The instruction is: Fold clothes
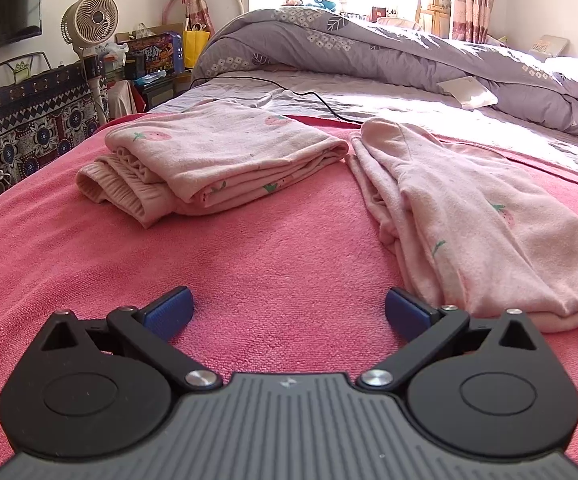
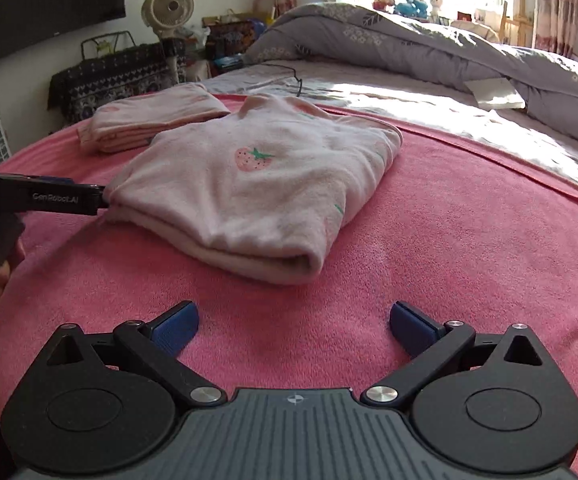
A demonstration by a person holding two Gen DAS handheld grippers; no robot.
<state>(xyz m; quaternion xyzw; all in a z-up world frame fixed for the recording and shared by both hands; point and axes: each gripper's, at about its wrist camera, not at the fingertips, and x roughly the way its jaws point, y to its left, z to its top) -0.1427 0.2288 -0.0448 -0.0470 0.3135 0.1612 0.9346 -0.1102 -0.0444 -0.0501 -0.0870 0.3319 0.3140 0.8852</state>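
The folded strawberry top [image 2: 261, 188] lies on the pink blanket [image 2: 449, 240], long axis running away from me. My left gripper [image 1: 289, 312], jaws spread and empty, sits at its near left corner; my right gripper [image 2: 293, 328], equally wide and empty, faces its near edge. Folded pants [image 1: 217, 164] beyond, left.

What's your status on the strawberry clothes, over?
Left claw open, right claw open, both empty. Pink top folded beside folded trousers on pink blanket. Nothing blocking.
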